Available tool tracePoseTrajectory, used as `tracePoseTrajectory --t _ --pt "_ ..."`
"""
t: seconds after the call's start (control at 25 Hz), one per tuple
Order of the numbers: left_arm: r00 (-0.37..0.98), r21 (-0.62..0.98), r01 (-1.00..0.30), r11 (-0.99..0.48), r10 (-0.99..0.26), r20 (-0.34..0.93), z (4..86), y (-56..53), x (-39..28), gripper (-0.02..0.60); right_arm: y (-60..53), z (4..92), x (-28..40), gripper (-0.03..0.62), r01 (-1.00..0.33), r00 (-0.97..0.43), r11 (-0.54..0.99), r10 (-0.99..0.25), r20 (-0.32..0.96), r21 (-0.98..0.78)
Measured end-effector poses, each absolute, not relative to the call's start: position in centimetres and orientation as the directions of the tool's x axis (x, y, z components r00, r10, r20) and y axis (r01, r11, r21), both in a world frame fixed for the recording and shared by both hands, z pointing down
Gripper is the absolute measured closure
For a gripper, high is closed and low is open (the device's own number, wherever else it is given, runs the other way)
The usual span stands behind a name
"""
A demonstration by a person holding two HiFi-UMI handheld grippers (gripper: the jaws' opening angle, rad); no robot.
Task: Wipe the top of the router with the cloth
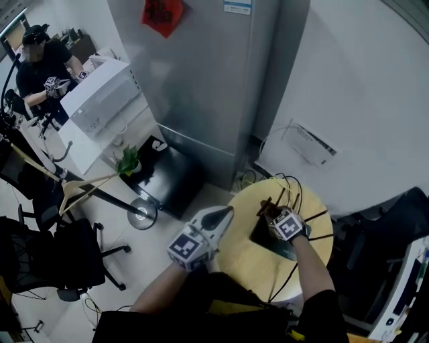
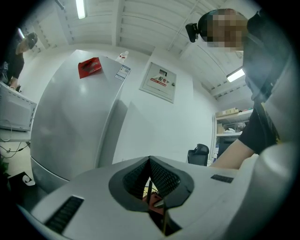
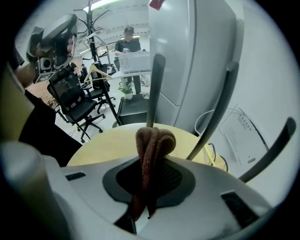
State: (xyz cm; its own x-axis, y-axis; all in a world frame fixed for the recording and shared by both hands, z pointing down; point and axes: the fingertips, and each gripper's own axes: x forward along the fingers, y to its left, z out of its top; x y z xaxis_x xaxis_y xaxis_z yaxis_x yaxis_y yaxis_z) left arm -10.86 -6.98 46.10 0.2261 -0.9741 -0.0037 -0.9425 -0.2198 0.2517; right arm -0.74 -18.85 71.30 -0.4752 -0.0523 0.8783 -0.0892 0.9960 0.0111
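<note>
My right gripper [image 3: 148, 182] is clamped shut on the cloth [image 3: 152, 143], a brown-red knitted fold that bulges up out of the jaws. In the head view it sits low over the black router [image 1: 269, 237] on the right half of the round yellow table [image 1: 244, 258]. Whether cloth and router top are touching cannot be determined. My left gripper [image 2: 150, 165] has its jaws together with nothing held; only a thin slit between them shows a scrap of yellow and red beyond. It hangs at the table's left rim, well apart from the router. The left part of the tabletop is bare and gives room to move. On the router's side, its upright antennas [image 3: 220, 108] stand close around the right gripper. Thin cables run over the far rim of the table. In the right gripper view the gripper's own body hides the router casing. Beyond the table, a tall grey cabinet [image 1: 201, 80] closes off the far side, and a flat white box [image 1: 315, 144] lies near it. Office chairs [image 1: 60, 261] and a coat stand [image 1: 74, 191] fill the floor to the left, with a person [image 1: 40, 67] at a desk beyond. The cabinet carries a red sheet [image 1: 162, 15] and a small label [image 2: 123, 71]. A wall notice [image 2: 161, 82] has a red heading. None of this print is legible.
</note>
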Motion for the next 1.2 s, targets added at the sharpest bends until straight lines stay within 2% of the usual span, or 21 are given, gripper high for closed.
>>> tracePoseTrajectory --t 0.2,0.4,0.64,0.8,1.04,1.2 --pt "0.235 0.236 -0.946 -0.224 -0.972 0.021 46.3 -6.5 -10.0 0.580 -19.7 70.3 0.2 0.534 -0.174 -0.534 0.985 -0.103 0.839 0.009" --pt "0.261 0.219 -0.939 -0.264 -0.964 -0.041 45.1 -5.2 -9.4 0.580 -19.7 67.6 -0.6 0.534 -0.221 -0.579 0.974 -0.167 0.798 0.044" --pt "0.220 0.208 -0.956 -0.208 -0.975 0.036 46.0 -5.8 -9.4 0.580 -20.1 65.0 -1.2 0.534 -0.264 -0.612 0.963 -0.204 0.764 0.045" --pt "0.246 0.226 -0.946 -0.232 -0.969 0.034 46.4 -5.9 -8.7 0.580 -20.2 62.7 -1.0 0.534 -0.291 -0.647 0.955 -0.236 0.725 0.052" --pt "0.258 0.237 -0.940 -0.243 -0.966 0.032 47.3 -5.9 -8.6 0.580 -18.3 55.8 -1.1 0.534 -0.270 -0.758 0.960 -0.262 0.597 0.077" --pt "0.236 0.243 -0.945 -0.219 -0.971 0.044 47.4 -6.9 -8.9 0.580 -17.4 54.0 -0.2 0.534 -0.205 -0.768 0.967 -0.254 0.588 0.149"
